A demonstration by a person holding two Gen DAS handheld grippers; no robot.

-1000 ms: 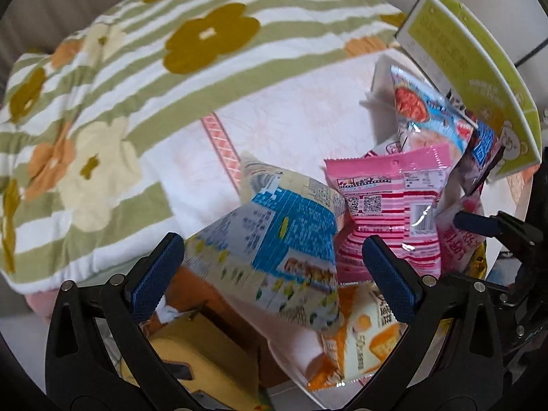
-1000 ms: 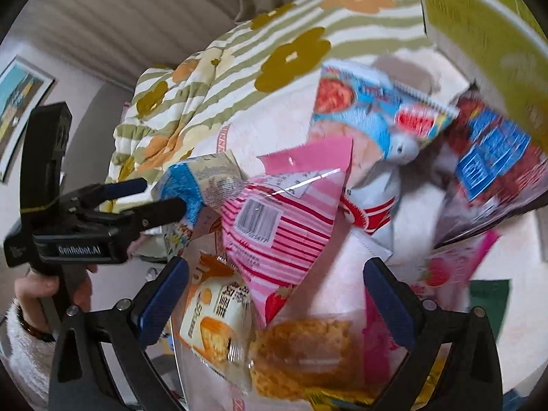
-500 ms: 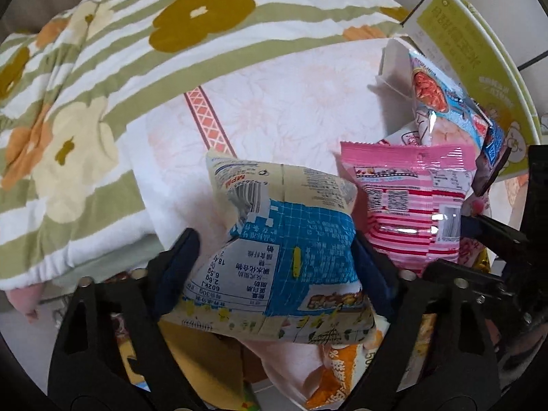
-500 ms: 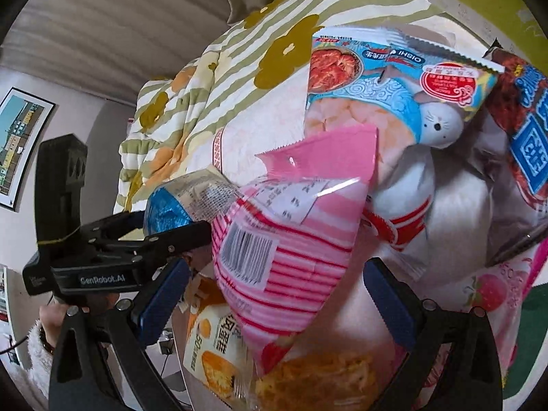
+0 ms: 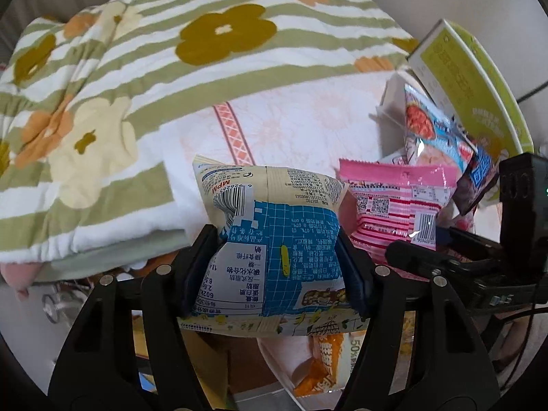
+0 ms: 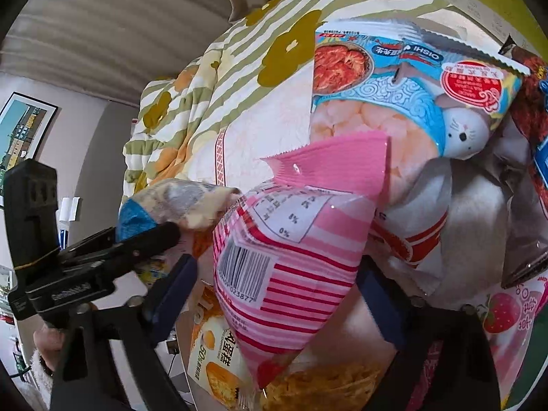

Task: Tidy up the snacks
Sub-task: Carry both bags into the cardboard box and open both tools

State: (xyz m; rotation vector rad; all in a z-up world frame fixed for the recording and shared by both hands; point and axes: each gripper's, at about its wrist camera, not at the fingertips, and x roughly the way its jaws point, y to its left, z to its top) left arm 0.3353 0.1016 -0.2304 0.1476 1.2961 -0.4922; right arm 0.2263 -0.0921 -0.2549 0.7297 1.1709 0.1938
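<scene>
Partly, blue-and-cream packet (image 5: 274, 239) hides orange packet (image 5: 328, 352).

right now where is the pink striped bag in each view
Left wrist: the pink bag sits right of centre, beside the blue bag that the left gripper clamps.
Right wrist: it fills the centre, between the right gripper's fingers; whether they press it, I cannot tell.
Shared landmark: the flowered blanket, upper left in the left view, top centre in the right.
</scene>
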